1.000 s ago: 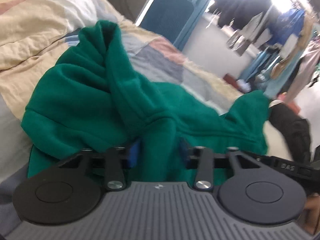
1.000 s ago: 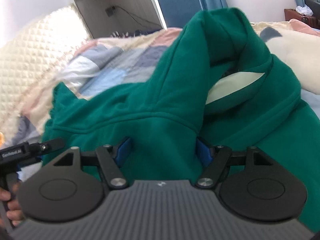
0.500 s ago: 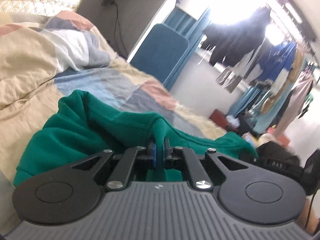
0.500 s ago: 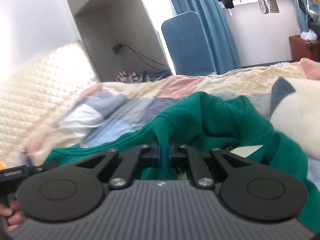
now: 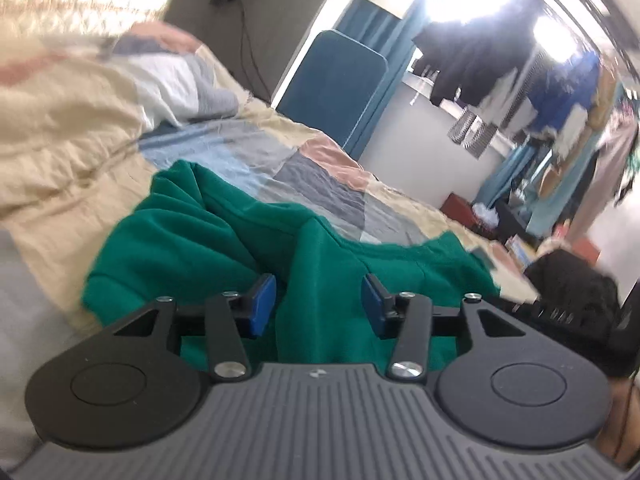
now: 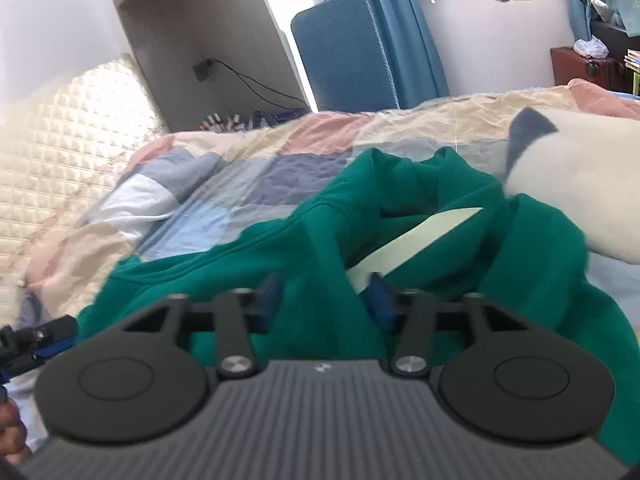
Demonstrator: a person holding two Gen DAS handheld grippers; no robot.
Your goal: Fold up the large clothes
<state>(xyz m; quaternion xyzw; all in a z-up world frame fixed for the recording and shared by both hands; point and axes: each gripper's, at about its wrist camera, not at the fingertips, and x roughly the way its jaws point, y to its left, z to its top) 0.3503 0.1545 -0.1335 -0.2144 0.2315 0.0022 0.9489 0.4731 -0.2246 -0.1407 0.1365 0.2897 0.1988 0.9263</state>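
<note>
I see the bed's patchwork quilt in cream, blue and pink (image 5: 304, 160) carrying the rumpled green fleece sweatshirt (image 5: 192, 240), bunched in ridges, not flat. My left tongs (image 5: 318, 302) and right tongs (image 6: 326, 300) are both opening, each astride a raised fold, pads clear of the cloth. I judge this a release between folds; next I need fresh edges to pinch and spread.

left tongs (image 5: 318, 304): jaws opening, angled down | right tongs (image 6: 325, 300): jaws opening, angled down

Patchwork-quilted bed (image 6: 280, 168), blue curtains (image 6: 400, 32)
</note>
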